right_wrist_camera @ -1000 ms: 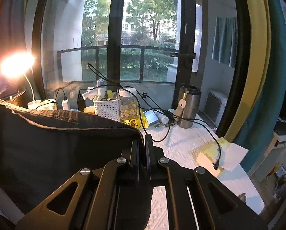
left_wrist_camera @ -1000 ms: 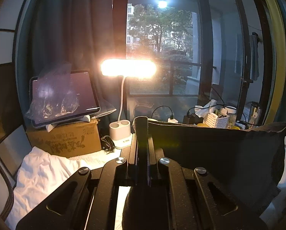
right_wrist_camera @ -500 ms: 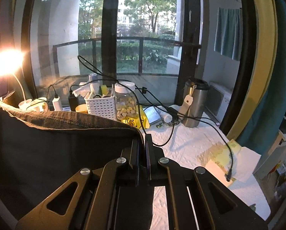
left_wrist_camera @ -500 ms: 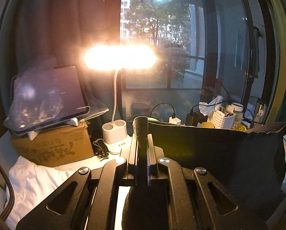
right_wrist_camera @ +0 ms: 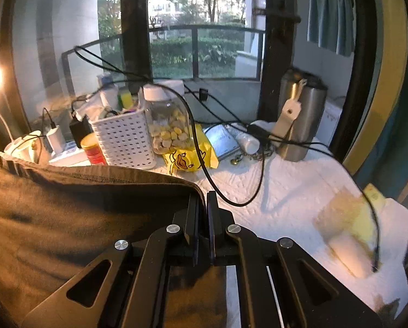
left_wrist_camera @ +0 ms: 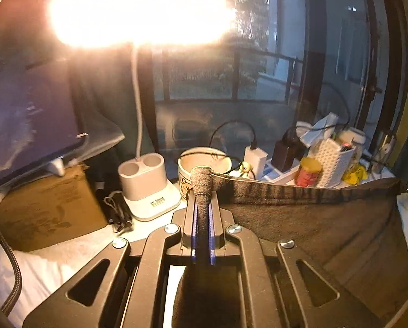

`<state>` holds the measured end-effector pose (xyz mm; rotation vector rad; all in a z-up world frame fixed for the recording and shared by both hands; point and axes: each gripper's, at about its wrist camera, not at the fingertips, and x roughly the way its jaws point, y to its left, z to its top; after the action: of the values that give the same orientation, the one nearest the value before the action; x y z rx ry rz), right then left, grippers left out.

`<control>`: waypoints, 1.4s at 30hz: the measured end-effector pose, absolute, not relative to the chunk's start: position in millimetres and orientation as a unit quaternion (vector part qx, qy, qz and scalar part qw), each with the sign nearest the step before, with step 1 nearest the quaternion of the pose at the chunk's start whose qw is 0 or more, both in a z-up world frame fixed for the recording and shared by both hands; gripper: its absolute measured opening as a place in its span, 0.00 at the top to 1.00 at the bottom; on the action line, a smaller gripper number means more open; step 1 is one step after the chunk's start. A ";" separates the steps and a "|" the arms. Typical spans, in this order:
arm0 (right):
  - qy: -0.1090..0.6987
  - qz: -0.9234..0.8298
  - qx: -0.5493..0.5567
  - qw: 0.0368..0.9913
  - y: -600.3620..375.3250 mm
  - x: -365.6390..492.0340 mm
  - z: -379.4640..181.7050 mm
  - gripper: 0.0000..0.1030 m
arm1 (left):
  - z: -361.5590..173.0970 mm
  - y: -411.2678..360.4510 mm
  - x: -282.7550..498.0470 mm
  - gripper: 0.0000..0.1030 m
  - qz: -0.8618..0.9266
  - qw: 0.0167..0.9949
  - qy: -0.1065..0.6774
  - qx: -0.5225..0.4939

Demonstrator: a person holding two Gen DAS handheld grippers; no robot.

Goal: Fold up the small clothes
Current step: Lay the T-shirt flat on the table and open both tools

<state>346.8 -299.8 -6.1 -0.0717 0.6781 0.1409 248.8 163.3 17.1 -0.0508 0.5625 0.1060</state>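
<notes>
Item: dark grey knit garment with a stitched hem (left_wrist_camera: 299, 218), small, held spread in the air over the white textured cloth covering the bench (right_wrist_camera: 280, 191). Its upper edge ran taut between the two claws.

Left claw (left_wrist_camera: 201, 188): jaws clamped tight on one bunched corner of the hem. Right claw (right_wrist_camera: 202, 199): jaws pinched shut on the opposite corner, fabric hanging to its left.

Step in hand, as judged: garment lifted and stretched flat, ready to be laid down or doubled over. The next move called for lowering both corners evenly onto bare cloth, short of the clutter and the black cables (right_wrist_camera: 198, 142) crossing the bench.

Surroundings: white perforated plastic basket (right_wrist_camera: 122, 142); clear jar of pale round pieces (right_wrist_camera: 168, 128); yellow packet printed with a duck figure (right_wrist_camera: 187, 161); steel flask (right_wrist_camera: 299, 114); white lamp base (left_wrist_camera: 146, 188); brown cardboard box (left_wrist_camera: 45, 210).

Writing: small dark label on the lamp base, and faint print on the box, both illegible. No brand readable.
</notes>
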 end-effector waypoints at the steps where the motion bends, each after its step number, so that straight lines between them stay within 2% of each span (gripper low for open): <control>1: 0.336 0.070 -0.035 0.938 -298.7 352.6 -9.5 0.94 | 12.5 163.6 255.5 0.95 0.053 0.957 0.285 -0.023; 12: 0.373 0.085 -0.053 0.922 -288.5 404.9 -42.2 0.93 | -32.5 173.0 292.6 0.95 0.073 0.939 0.337 -0.016; 15: 0.367 0.065 -0.077 0.925 -283.9 410.6 -43.5 0.82 | -44.7 176.1 299.0 0.95 0.082 0.931 0.354 -0.015; 17: 0.357 0.046 -0.085 0.929 -285.3 410.6 -40.9 0.70 | -50.1 178.3 301.3 0.95 0.085 0.929 0.360 -0.018; 26: 0.364 0.046 -0.066 0.928 -301.5 399.0 -30.3 0.70 | -54.6 184.2 302.1 0.93 0.093 0.919 0.383 -0.028; 33: 0.382 0.061 -0.074 0.919 -296.4 375.8 -35.1 0.70 | -40.4 201.9 282.0 0.75 0.124 0.921 0.365 -0.046; 42: 0.374 0.066 -0.075 0.922 -294.7 334.2 -21.1 0.70 | -28.3 204.4 227.9 0.74 0.121 0.924 0.356 -0.071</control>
<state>334.2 -294.7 -21.1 -0.1537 0.7679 0.1358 227.9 204.4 -28.3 -0.1451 0.7301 0.2480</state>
